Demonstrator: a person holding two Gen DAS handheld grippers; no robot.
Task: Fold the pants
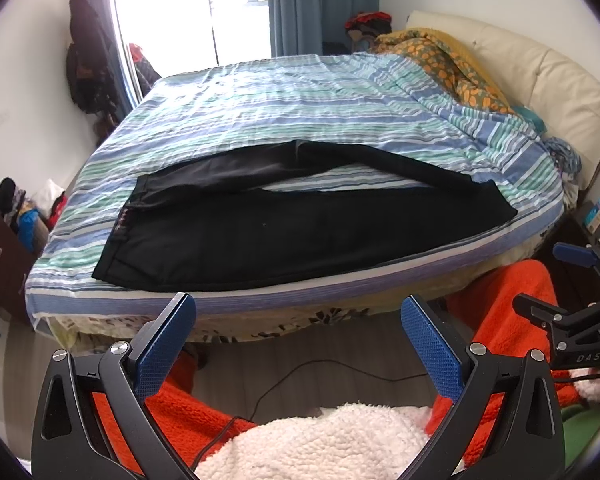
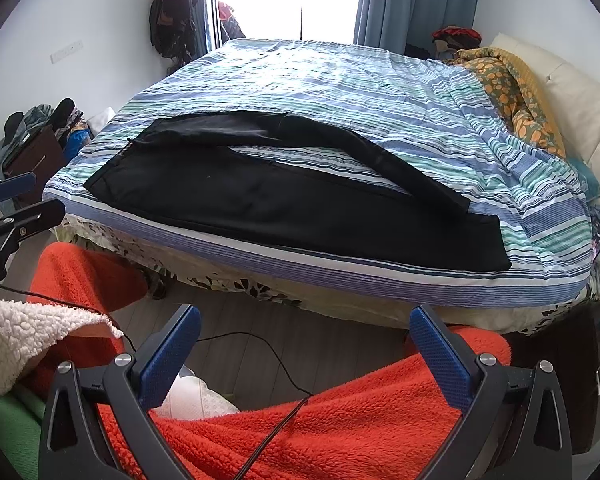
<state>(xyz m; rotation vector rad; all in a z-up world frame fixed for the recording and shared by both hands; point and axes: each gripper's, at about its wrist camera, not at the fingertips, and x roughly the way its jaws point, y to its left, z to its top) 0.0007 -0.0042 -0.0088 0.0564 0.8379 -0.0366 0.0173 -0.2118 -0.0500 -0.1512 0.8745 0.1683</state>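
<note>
I'm holding both tools wide apart and empty, short of the bed (image 1: 260,300).
Pants (image 1: 284,232) are lying unfolded, legs splayed; I'm judging the far leg needs folding over the near one.

Black-framed left gripper (image 1: 298,344) and right gripper (image 2: 304,354), blue textured pads, silver screws.

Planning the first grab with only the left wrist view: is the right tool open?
Observer: Yes, the right tool stands wide open, with nothing in it.
Operator: Is it over the pants?
Observer: No, it is short of the pants, above an orange fleece and the floor, not yet at the bed.
Operator: Which end sits nearer it?
Observer: The cuffs, low on its right; the waistband lies far left.
</note>
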